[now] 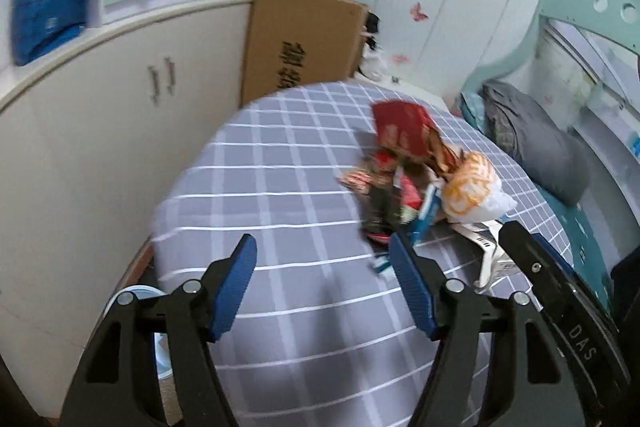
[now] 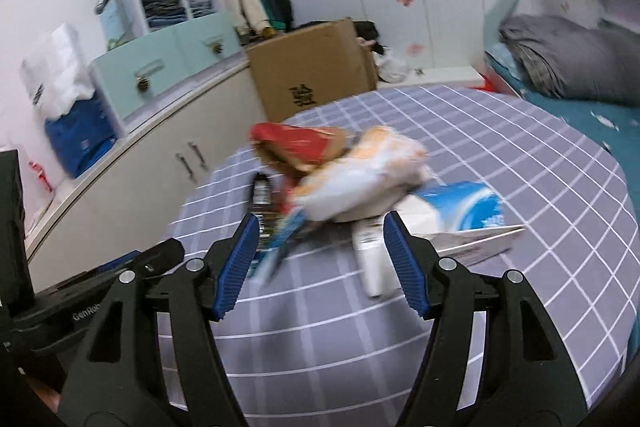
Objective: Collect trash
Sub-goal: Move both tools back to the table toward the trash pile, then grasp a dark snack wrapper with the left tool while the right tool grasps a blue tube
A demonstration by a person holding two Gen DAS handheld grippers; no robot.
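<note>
A heap of trash lies on a bed with a grey checked sheet (image 1: 280,155). In it are a red packet (image 1: 402,125), an orange-and-white plastic bag (image 1: 470,185) and dark wrappers (image 1: 380,215). My left gripper (image 1: 322,259) hangs open above the sheet, just left of the heap, with nothing between its blue pads. The right wrist view shows the same heap: the red packet (image 2: 296,141), the pale bag (image 2: 360,171), a blue-and-white tissue pack (image 2: 460,207) and a white bottle (image 2: 370,259). My right gripper (image 2: 318,241) is open in front of the heap, apart from it.
A white cabinet (image 1: 100,131) runs along the left of the bed, with a cardboard box (image 1: 300,43) at its far end. A grey folded blanket (image 1: 532,139) lies at the bed's right side. The other gripper (image 1: 560,291) shows at the right edge.
</note>
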